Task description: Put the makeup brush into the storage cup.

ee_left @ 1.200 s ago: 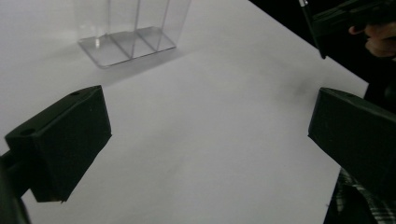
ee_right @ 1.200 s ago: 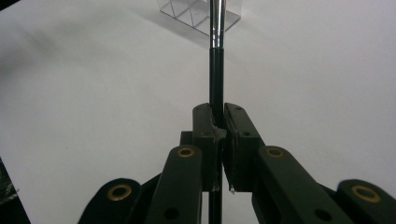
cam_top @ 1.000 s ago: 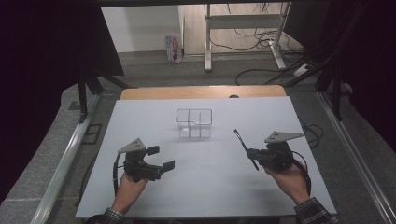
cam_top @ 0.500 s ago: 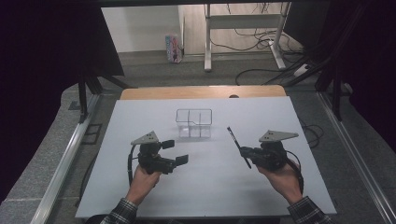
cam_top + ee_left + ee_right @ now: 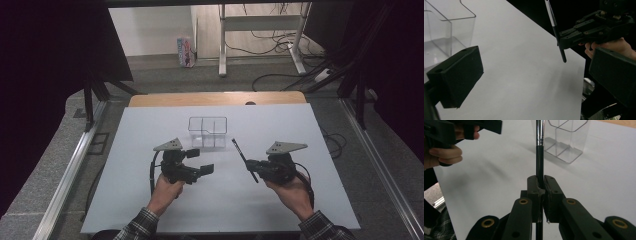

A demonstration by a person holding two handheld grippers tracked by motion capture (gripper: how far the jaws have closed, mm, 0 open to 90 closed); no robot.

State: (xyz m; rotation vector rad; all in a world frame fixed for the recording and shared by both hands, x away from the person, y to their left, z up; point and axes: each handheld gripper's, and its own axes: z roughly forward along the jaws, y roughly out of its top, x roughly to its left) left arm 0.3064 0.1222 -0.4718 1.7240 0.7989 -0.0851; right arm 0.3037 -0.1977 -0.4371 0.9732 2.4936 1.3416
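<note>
The right claw [image 5: 251, 165] is closed tightly on a thin black brush [image 5: 244, 160], near the middle of its handle. In the right gripper view the two jaws press on the handle from both sides, and the brush goes straight up from them to a silver ferrule. In the high view the brush lies slanted over the white bench [image 5: 150, 210], with its far end pointing toward a clear plastic organizer [image 5: 207, 132]. This organizer has several compartments and stands on the bench just beyond the brush tip, a little to the side of the right claw. The left claw [image 5: 201, 160] is wide and holds nothing; it hovers near the organizer, with the brush out beyond its jaws in the other claw.
</note>
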